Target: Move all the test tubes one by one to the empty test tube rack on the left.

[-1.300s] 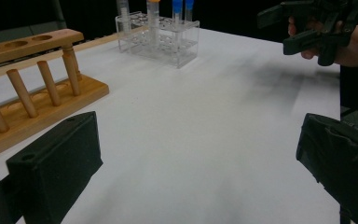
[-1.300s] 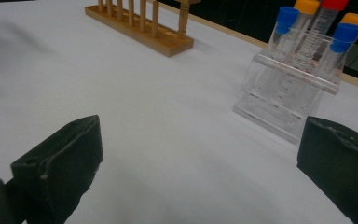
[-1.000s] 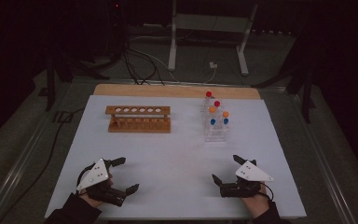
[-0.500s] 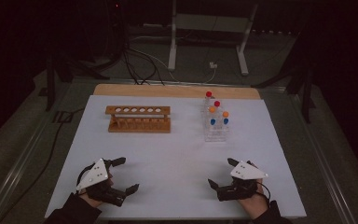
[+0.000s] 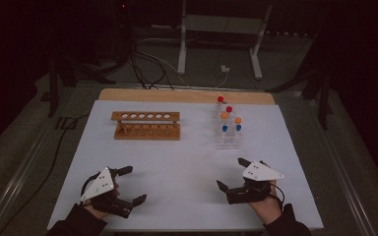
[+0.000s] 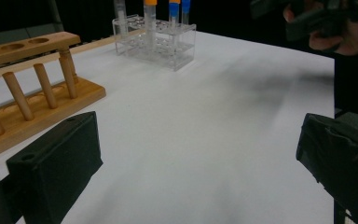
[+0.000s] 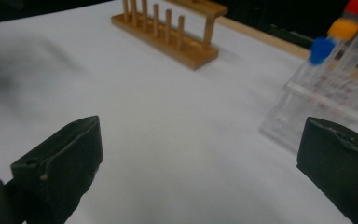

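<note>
Risk, our guess: capped tubes (image 5: pixel 229 120) stood crowded in clear rack (image 5: pixel 228 140), far right of worktop (image 5: pixel 187 162); wide gripper could knock neighbours or tip rack. Left gripper (image 5: pixel 128 186) low at near-left edge, jaws apart, empty, aimed toward wooden rack (image 5: pixel 146 125). Right gripper (image 5: pixel 232 173) near-right, jaws apart, empty, just short of clear rack.

left gripper (image 5: pixel 129 186): fingers spread, empty | right gripper (image 5: pixel 233 173): fingers spread, empty
</note>
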Available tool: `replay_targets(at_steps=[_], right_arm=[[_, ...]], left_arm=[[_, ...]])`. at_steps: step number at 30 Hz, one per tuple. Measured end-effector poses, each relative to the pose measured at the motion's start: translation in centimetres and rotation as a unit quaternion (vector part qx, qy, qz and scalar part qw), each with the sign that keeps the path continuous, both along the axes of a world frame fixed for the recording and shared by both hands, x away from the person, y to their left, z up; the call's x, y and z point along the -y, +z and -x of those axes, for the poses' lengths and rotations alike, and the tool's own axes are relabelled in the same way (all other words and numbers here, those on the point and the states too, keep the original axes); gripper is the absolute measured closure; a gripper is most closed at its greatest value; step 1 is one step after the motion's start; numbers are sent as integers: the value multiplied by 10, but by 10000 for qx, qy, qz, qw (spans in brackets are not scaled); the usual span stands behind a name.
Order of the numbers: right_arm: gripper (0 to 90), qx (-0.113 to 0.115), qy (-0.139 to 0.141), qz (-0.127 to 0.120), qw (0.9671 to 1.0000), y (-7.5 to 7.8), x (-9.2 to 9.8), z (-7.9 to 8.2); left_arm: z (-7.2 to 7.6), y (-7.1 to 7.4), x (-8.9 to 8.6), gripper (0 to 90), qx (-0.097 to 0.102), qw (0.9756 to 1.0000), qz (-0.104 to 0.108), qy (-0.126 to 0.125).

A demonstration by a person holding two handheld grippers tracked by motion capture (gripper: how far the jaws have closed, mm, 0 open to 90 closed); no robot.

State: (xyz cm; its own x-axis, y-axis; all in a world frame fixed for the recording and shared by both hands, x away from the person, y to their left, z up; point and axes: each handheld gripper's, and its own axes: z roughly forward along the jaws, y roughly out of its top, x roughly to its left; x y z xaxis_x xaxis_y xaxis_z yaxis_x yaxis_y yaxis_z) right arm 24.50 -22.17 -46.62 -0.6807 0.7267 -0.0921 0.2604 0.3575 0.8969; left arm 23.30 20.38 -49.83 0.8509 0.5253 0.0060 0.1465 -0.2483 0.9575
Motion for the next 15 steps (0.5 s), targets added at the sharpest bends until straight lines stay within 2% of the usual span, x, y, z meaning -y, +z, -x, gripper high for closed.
replay_targets(at_steps=[6,8,10,15], right_arm=[[0,157,-78,-116,9998,14,2,-11],[0,244,-148,-108,9995,20,3,-21],[5,255,-165,-127,9995,22,3,-25],[12,265,-336,-215,9989,29,8,-47]], left_arm=[[0,0,0,6,5,10000,17,2],[0,0,0,6,6,10000,17,-2],[0,0,0,6,5,10000,16,-4],[0,0,0,6,-7,10000,24,-15]])
